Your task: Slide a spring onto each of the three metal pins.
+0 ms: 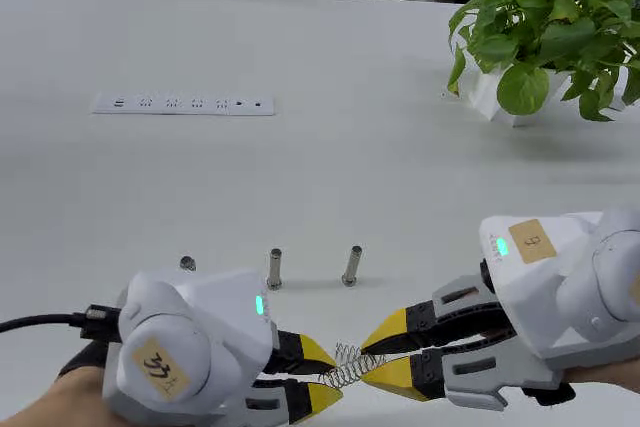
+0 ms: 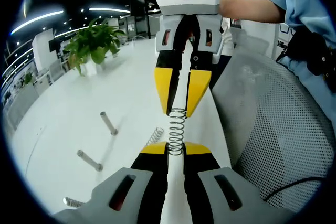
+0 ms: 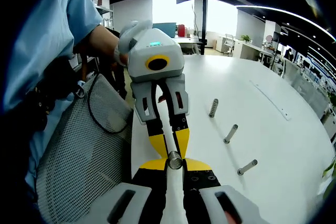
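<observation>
A small metal spring [image 1: 350,363] hangs just above the white table's front edge, stretched between both grippers. My left gripper [image 1: 325,375] is shut on its near-left end, and my right gripper [image 1: 375,355] is shut on its other end. In the left gripper view the spring [image 2: 176,129] runs from my own yellow tips up to the right gripper's tips [image 2: 178,109]. Three upright metal pins stand behind. The left pin [image 1: 187,264] carries a spring. The middle pin [image 1: 274,268] and the right pin [image 1: 351,265] are bare. A loose spring [image 2: 155,136] lies on the table.
A white power strip [image 1: 182,104] lies flat at the far left. A potted green plant [image 1: 545,27] stands at the far right. A grey mesh chair [image 2: 273,124] and a person in a blue shirt are at the table's near edge.
</observation>
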{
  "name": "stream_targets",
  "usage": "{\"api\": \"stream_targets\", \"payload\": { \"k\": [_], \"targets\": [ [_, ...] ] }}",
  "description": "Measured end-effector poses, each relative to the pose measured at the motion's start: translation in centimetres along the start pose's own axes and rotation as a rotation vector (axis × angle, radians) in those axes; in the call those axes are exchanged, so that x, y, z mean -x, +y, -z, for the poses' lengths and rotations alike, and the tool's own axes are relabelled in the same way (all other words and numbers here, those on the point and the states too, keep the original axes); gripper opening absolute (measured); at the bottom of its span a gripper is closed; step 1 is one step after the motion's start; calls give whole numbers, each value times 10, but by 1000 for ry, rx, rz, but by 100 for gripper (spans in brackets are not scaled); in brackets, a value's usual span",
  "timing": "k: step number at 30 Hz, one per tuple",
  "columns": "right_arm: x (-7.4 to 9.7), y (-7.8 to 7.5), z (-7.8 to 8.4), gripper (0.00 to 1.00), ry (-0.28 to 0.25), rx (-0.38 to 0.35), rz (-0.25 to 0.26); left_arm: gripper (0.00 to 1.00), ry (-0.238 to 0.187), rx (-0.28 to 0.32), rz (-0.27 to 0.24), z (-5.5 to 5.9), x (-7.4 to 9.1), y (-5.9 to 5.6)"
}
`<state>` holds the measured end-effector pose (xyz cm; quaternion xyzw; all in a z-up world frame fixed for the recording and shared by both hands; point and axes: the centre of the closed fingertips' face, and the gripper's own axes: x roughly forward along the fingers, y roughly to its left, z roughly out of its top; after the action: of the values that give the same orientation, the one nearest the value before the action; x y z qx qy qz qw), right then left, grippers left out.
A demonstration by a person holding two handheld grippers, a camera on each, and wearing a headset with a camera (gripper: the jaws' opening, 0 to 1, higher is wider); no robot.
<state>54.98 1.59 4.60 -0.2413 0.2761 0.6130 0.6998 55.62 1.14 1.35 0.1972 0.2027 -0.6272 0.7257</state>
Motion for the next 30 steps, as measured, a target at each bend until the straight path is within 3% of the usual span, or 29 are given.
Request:
{"api": "stream_targets", "payload": {
  "k": [14,15,18,19,24,30],
  "targets": [
    [1,-1,-2,7,23,34,-5,6,-9,5,-5,-1,0,0],
    [2,-2,-2,10,26,29,-1,6,-12,6,-3,-2,0,0],
    [3,-4,-2,33,39,38,14,6,-14,8,-2,-2,-2,-2],
    [4,-5,0,34,63,55,17,6,-13,9,-2,-2,-2,-2],
    [3,-3,4,27,123,116,-2,6,-19,17,0,-3,-4,-4],
    [-4,2,6,22,158,124,-50,6,-28,28,-6,-3,-6,-4]
  ]
}}
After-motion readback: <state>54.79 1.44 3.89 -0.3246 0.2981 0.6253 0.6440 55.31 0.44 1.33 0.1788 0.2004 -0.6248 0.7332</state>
